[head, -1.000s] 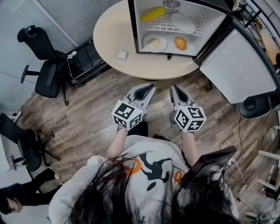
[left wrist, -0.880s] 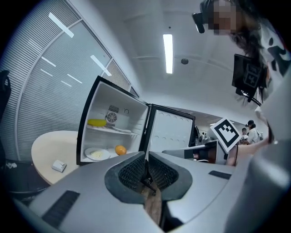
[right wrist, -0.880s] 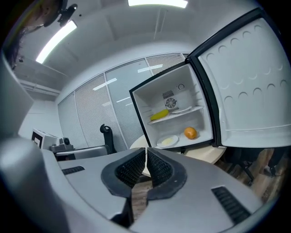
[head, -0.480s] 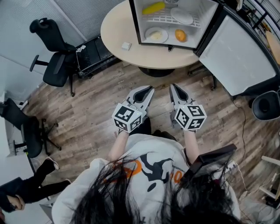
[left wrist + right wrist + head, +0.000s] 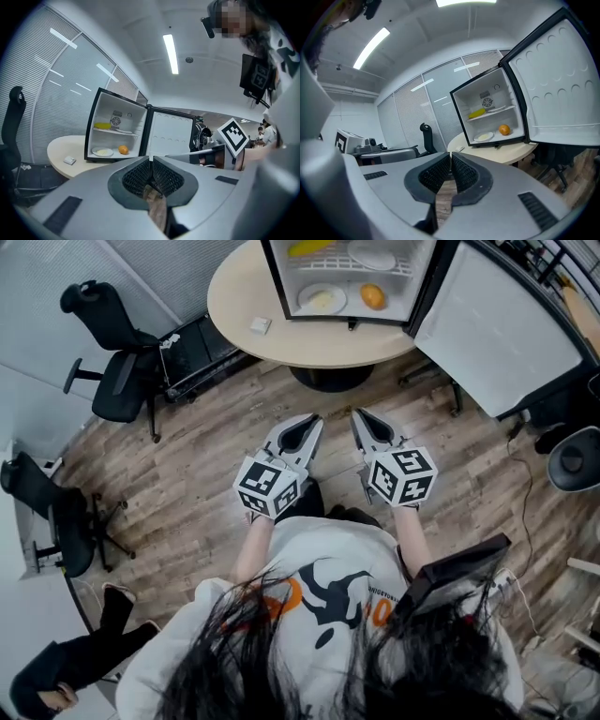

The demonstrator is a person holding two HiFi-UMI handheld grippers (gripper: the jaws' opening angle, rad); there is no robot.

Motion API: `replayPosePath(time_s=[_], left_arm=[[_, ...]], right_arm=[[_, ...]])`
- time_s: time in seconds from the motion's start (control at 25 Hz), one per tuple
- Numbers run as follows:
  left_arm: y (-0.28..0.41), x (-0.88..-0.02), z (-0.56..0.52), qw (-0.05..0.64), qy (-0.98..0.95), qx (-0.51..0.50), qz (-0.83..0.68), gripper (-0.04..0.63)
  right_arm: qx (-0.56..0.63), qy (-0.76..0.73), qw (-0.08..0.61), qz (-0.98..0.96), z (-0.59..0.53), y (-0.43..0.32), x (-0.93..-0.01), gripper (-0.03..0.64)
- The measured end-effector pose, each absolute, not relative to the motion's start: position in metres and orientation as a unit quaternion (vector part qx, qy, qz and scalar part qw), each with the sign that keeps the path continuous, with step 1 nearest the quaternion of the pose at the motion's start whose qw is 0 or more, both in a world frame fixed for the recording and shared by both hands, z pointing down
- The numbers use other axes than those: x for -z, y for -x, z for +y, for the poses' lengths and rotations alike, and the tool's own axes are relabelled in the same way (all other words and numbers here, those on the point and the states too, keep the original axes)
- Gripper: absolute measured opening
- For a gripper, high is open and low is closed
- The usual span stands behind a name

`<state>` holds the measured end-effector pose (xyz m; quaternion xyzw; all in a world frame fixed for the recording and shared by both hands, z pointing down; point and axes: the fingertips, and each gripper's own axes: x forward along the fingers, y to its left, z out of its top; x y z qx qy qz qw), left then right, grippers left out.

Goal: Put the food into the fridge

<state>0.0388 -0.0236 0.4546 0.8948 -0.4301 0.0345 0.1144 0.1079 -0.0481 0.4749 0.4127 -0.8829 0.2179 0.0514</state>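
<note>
A small fridge (image 5: 427,277) stands open on a round table (image 5: 281,329), its door (image 5: 497,334) swung to the right. Inside lie a yellow corn cob (image 5: 309,247) and a white plate (image 5: 372,257) on the shelf, with a plate of food (image 5: 322,299) and an orange (image 5: 373,296) on the floor below. My left gripper (image 5: 310,421) and right gripper (image 5: 357,415) are both shut and empty, side by side over the wooden floor, well short of the table. From the left gripper view the fridge (image 5: 117,129) is ahead; from the right gripper view the orange (image 5: 504,129) shows inside it.
A small white box (image 5: 260,325) lies on the table's left part. Black office chairs (image 5: 108,362) stand at the left, another (image 5: 52,521) nearer. A black shelf unit (image 5: 192,357) sits beside the table. A round black thing (image 5: 574,457) is at the right edge.
The table and fridge have slid towards the top of the head view as I back away. Both grippers stay shut and side by side.
</note>
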Motion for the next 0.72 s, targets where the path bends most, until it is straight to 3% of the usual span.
replayPosePath(time_s=[0.72], left_arm=[[-0.068, -0.458, -0.001, 0.105, -0.909, -0.064, -0.397, 0.02]], right_arm=[[-0.232, -0.429, 0.034, -0.873, -0.024, -0.131, -0.48, 0.025]])
